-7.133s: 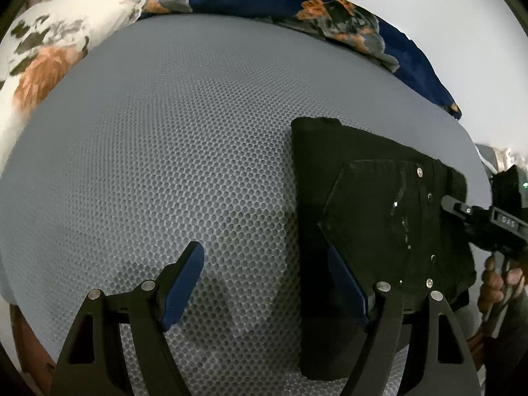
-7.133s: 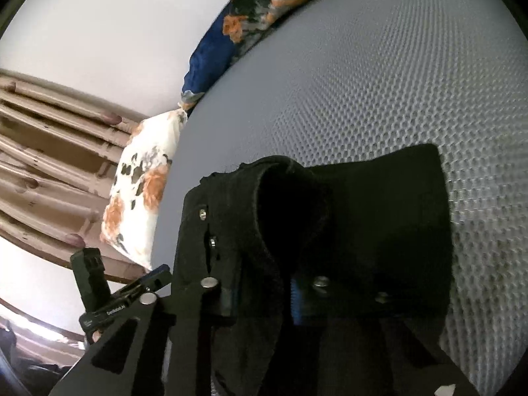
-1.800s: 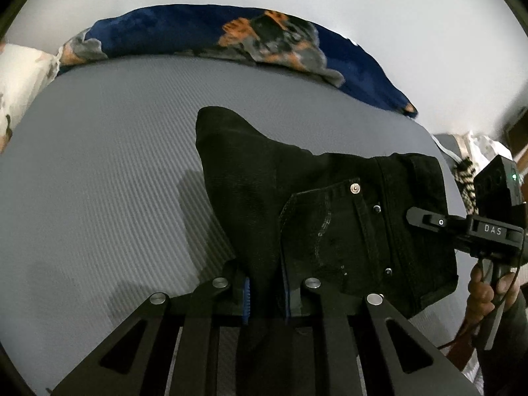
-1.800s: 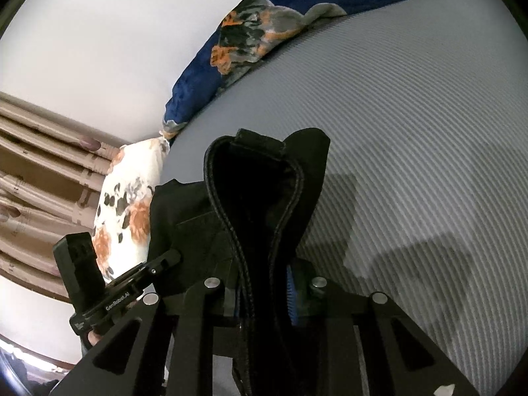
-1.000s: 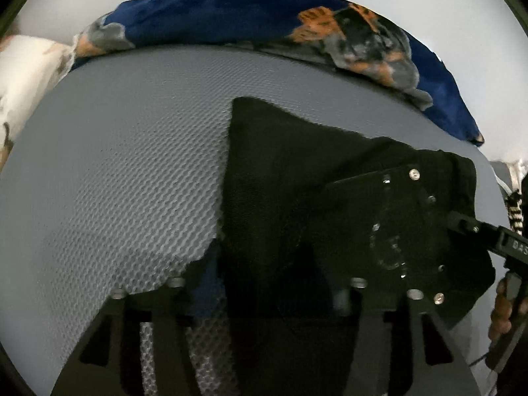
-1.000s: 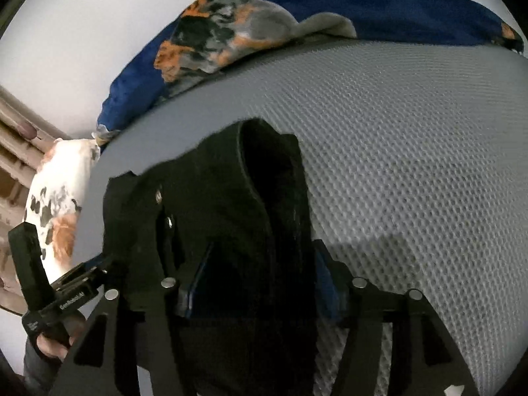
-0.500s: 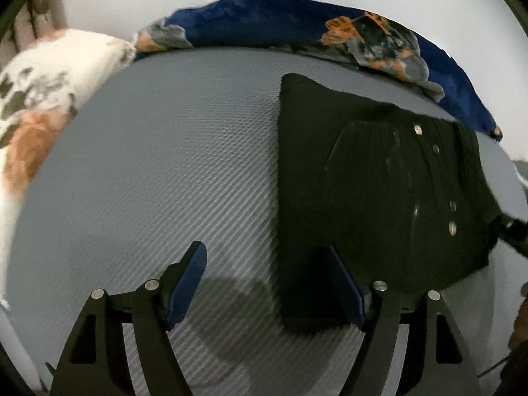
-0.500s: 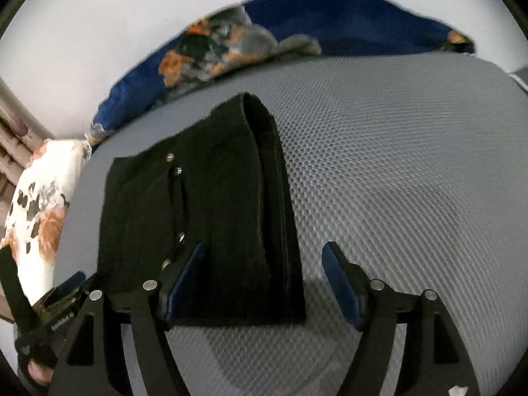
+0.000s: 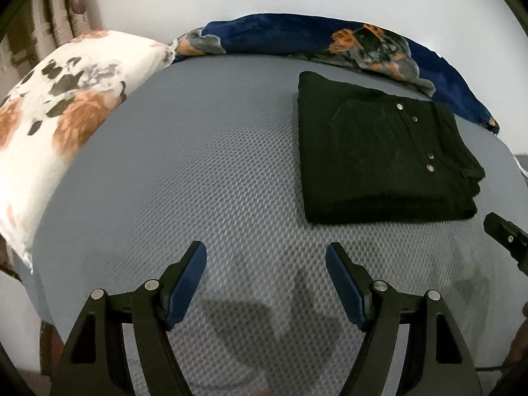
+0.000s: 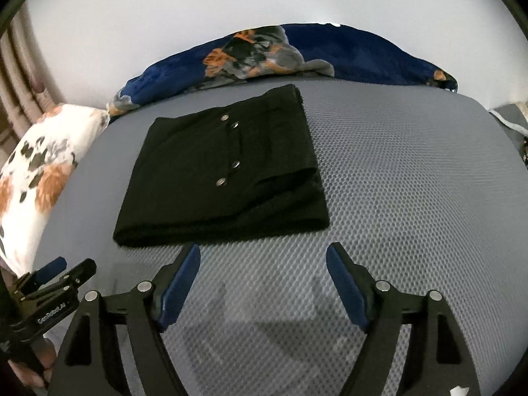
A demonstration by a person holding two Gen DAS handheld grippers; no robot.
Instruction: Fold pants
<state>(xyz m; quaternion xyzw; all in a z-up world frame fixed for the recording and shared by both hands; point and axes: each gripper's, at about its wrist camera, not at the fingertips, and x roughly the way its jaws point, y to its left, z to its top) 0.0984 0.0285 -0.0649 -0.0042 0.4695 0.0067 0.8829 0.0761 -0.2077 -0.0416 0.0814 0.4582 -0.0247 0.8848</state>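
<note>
Just let go of the pants (image 10: 221, 171), they're now a neat black rectangle on the grey mattress (image 10: 412, 198). My left tongs (image 9: 265, 275) gape empty, my right tongs (image 10: 263, 272) are empty too and widening as I pull back. Looks folded, basically done

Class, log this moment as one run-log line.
black folded pants: flat on grey mattress | left gripper: open, empty | right gripper: opening, empty

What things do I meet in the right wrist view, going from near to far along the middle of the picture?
Right gripper, open → bare grey mattress → folded black pants → blue floral blanket → white wall.
</note>
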